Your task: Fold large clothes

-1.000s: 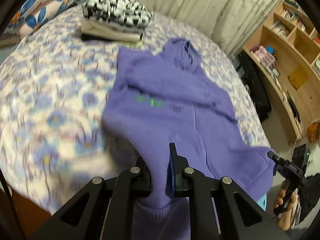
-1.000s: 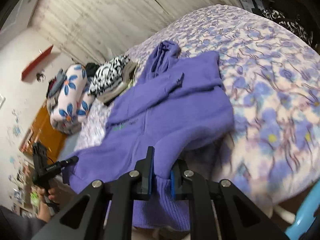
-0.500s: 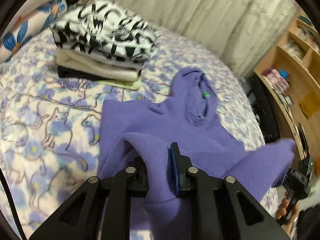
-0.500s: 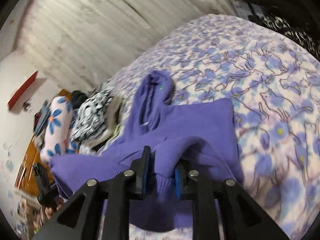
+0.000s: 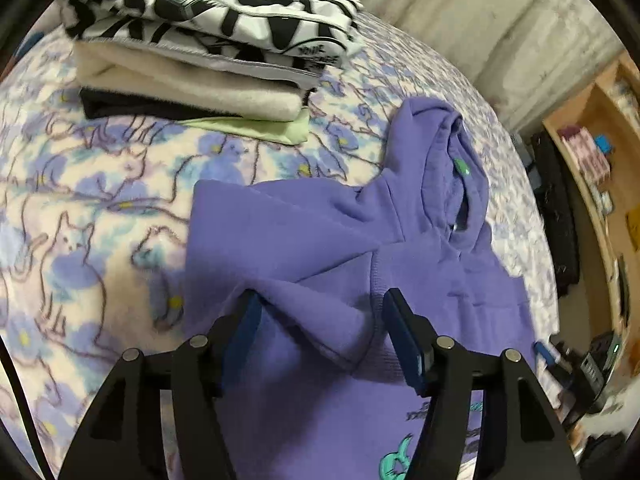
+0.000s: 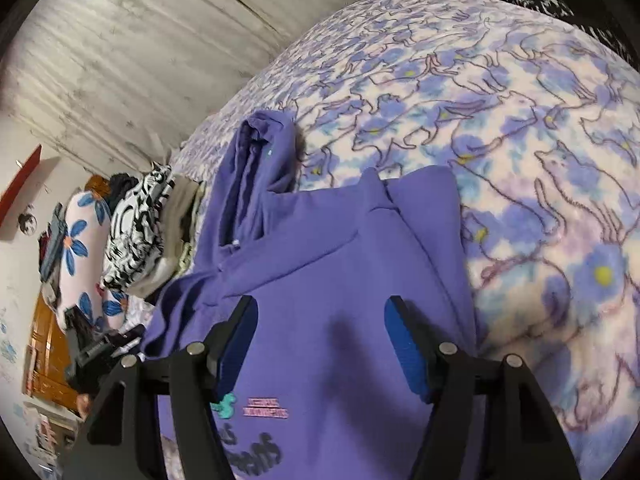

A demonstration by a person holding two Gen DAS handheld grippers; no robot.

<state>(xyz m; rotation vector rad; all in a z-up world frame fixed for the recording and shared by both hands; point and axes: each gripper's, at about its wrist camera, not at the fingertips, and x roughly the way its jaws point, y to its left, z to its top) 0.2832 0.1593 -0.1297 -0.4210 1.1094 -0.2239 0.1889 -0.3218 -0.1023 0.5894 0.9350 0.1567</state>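
A purple hoodie (image 5: 304,248) lies on the bed, its lower half folded up over the chest so printed graphics show near me. Its hood (image 5: 440,160) points away toward the wall. My left gripper (image 5: 320,320) is open just above the folded hem, fabric bunched between its blue pads without being clamped. In the right wrist view the hoodie (image 6: 340,272) lies flat under my right gripper (image 6: 320,328), which is open and empty above the folded layer. The hood (image 6: 256,168) shows beyond it.
A stack of folded clothes (image 5: 200,40) with a black-and-white patterned top sits beyond the hoodie on the floral cat-print bedspread (image 5: 80,220). Wooden shelves (image 5: 600,160) stand right of the bed. A flowered pillow (image 6: 80,248) lies at the bed's head.
Both grippers carried the hoodie's hem forward over its body, then opened and let it go. The hem now lies folded on the chest.
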